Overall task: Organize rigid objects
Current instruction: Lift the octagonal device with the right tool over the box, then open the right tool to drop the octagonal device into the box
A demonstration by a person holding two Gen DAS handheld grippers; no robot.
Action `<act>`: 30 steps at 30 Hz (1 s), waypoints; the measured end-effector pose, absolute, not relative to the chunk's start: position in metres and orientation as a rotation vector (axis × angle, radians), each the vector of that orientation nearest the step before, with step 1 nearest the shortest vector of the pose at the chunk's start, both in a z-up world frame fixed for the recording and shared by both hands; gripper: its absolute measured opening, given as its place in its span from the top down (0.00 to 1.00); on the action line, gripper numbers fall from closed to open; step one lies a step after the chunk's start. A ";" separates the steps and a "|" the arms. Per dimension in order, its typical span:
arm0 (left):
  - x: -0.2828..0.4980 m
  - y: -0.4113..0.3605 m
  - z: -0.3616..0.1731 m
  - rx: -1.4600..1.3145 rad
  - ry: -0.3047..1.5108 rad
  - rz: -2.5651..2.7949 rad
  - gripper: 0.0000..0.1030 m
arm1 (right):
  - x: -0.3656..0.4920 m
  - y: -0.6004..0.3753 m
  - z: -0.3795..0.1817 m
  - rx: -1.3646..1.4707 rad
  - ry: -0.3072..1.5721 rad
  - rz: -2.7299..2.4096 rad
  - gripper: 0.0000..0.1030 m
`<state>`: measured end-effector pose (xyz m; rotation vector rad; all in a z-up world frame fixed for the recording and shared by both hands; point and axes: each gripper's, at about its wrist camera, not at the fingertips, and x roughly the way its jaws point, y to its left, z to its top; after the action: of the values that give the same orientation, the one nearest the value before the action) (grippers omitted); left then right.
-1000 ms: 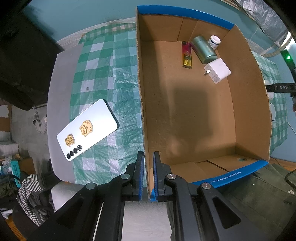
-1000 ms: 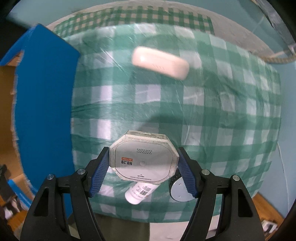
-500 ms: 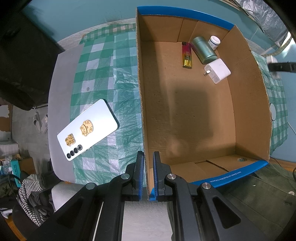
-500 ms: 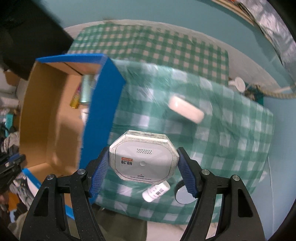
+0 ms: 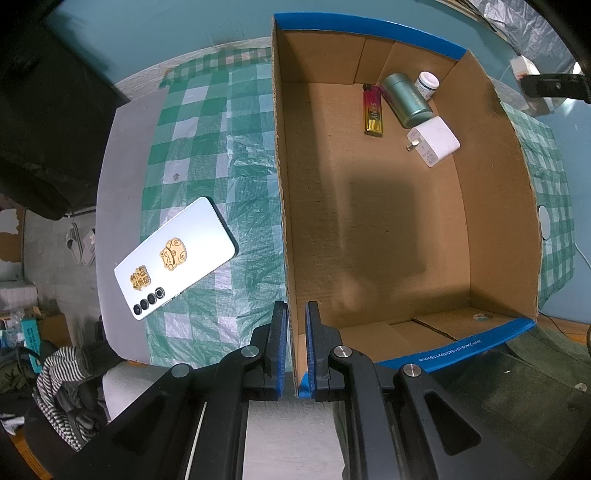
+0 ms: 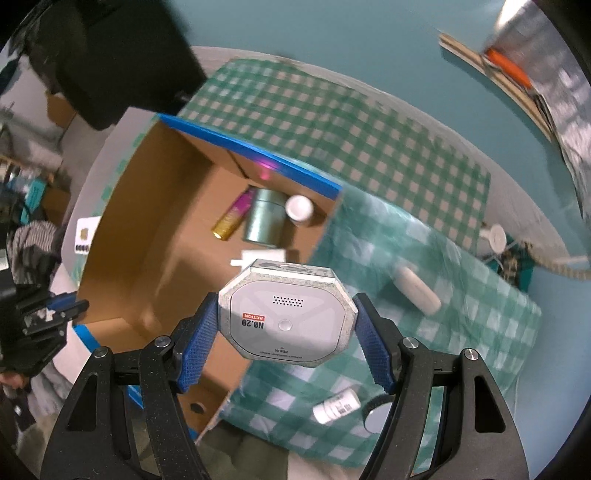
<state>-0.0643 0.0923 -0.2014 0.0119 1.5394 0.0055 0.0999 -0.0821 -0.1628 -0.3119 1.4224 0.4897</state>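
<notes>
though hidden leftward, octagonal case (image 6: 286, 320) (clamped)

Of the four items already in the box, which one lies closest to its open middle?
The white charger plug. The lighter, green tin and white-capped bottle sit farther back toward the cardboard box's corner.

Premises appear to be a lived-in domestic room, not a workshop or lab. Evidence: a tabletop (image 5: 122, 155) covered by a green-and-white checked plastic cloth (image 5: 207, 122); a pair of slippers (image 5: 79, 243) on the floor beside it; striped clothing (image 5: 55, 380) heaped at the lower left; teal painted wall (image 6: 332, 33) behind. Cardboard cartons and clutter, possibly storage, sit at the blurred left edge (image 6: 55, 110).
</notes>
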 end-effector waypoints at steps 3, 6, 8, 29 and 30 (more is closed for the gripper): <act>-0.064 0.092 -0.202 0.013 1.539 0.006 0.92 | 0.098 -0.066 -0.166 -0.367 1.408 0.523 0.30; -0.064 0.092 -0.200 0.015 1.540 0.005 0.92 | 0.096 -0.053 -0.174 -0.410 1.410 0.556 0.30; -0.064 0.092 -0.200 0.016 1.539 0.004 0.92 | 0.094 -0.046 -0.179 -0.439 1.408 0.572 0.30; -0.064 0.091 -0.199 0.017 1.539 0.003 0.92 | 0.081 -0.020 -0.220 -0.628 1.408 0.663 0.31; -0.064 0.091 -0.199 0.018 1.539 0.004 0.92 | 0.082 -0.020 -0.219 -0.626 1.404 0.664 0.31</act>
<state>-0.0636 0.0909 -0.1989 0.0178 1.5392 0.0038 0.0816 -0.0204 -0.2188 -0.6261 1.4039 0.6640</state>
